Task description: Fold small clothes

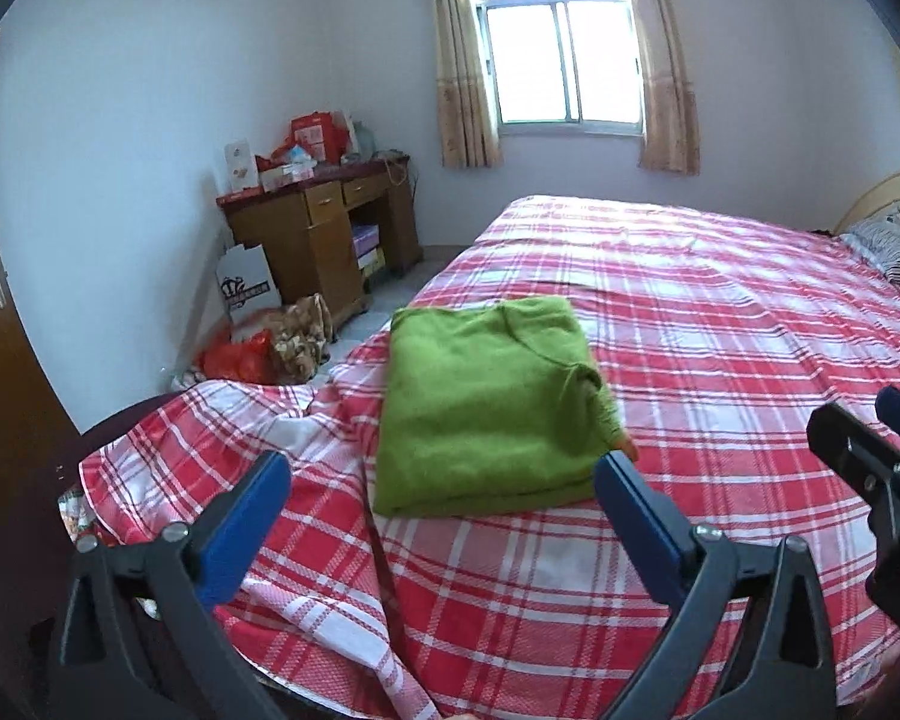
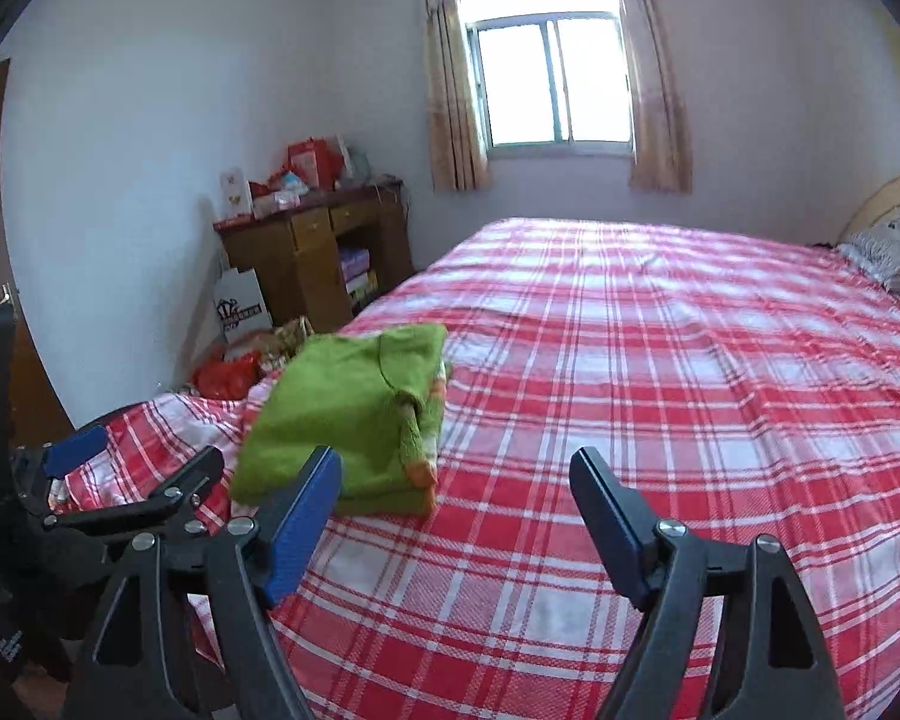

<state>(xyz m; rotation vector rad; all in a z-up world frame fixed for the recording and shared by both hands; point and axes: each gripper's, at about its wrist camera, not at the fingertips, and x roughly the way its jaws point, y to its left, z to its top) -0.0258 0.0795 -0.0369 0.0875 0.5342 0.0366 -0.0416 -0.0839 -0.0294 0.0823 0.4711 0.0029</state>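
Lying folded into a thick rectangle near the foot-end left edge of the bed: bright green knitted garment [image 1: 486,402], resting flat on the red-and-white checked bedspread [image 1: 690,312], one sleeve with an orange-and-white cuff [image 2: 421,468] draped down its right-hand side. Untouched by either tool.

Left gripper [image 1: 444,501], black frame with blue pads: jaws spread wide, nothing between the pads, nothing held. Left pad over the rumpled corner of the bedspread, right pad overlapping the near right corner of the green garment in the left wrist view, yet apart from the cloth. Seen also at the left edge of the right wrist view [image 2: 144,456], raised above the bed corner.

Right gripper [image 2: 456,498], same build: jaws well apart, empty, only checked bedspread between the blue pads. Left pad in front of the near edge of the green garment, no contact visible. One finger of it visible at the right edge of the left wrist view [image 1: 870,456].

Beyond the bed's left edge: brown wooden desk with drawers [image 1: 330,228] against the white wall, red and white boxes [image 1: 306,144] heaped on top, white paper bag [image 1: 247,288] and red plastic bag [image 1: 237,357] on the floor beside it. On the far wall: bright window [image 1: 561,60] with beige patterned curtains [image 1: 462,60]. At the head end, right: patterned pillow [image 1: 891,249].
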